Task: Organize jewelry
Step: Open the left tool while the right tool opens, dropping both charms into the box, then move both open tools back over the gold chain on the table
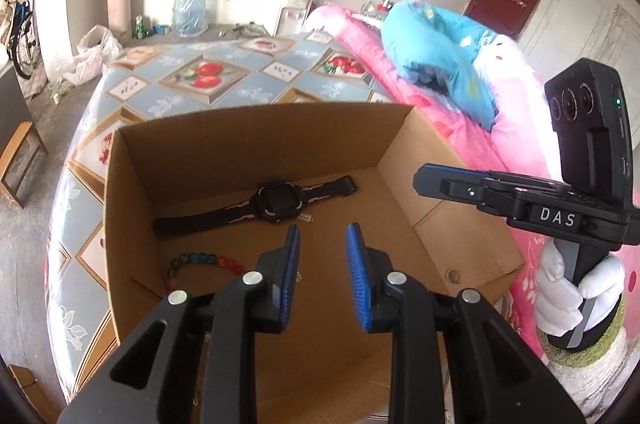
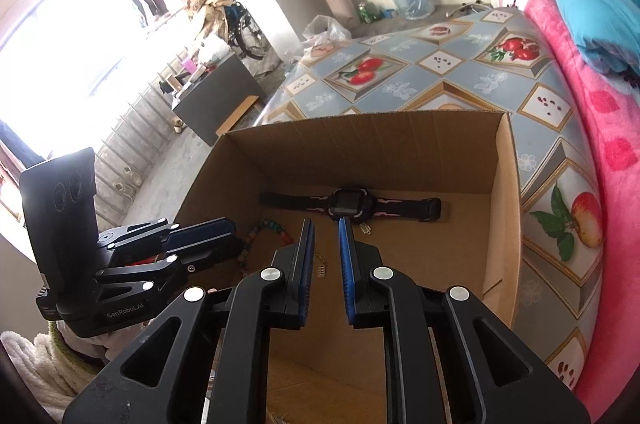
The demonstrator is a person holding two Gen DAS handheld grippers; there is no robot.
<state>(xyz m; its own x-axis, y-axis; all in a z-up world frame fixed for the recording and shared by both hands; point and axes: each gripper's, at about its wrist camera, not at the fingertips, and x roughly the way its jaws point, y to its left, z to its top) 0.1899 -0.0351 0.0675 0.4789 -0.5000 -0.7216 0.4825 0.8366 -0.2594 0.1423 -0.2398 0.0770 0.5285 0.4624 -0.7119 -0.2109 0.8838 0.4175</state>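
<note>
With both the left gripper (image 1: 322, 230) and right gripper (image 2: 325, 224) slightly parted and empty over the brown cardboard box (image 1: 248, 128), the black rubber-strapped watch (image 1: 276, 204) lay just beyond their tips, so any next item wanted lowering gently beside it.

Right claw (image 2: 325, 226), parted and empty, above watch (image 2: 347, 205) in cardboard box (image 2: 505, 208).

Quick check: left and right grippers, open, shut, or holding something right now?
Left gripper: open, holding nothing, above the cardboard box.
Right gripper: slightly open, holding nothing.
</note>
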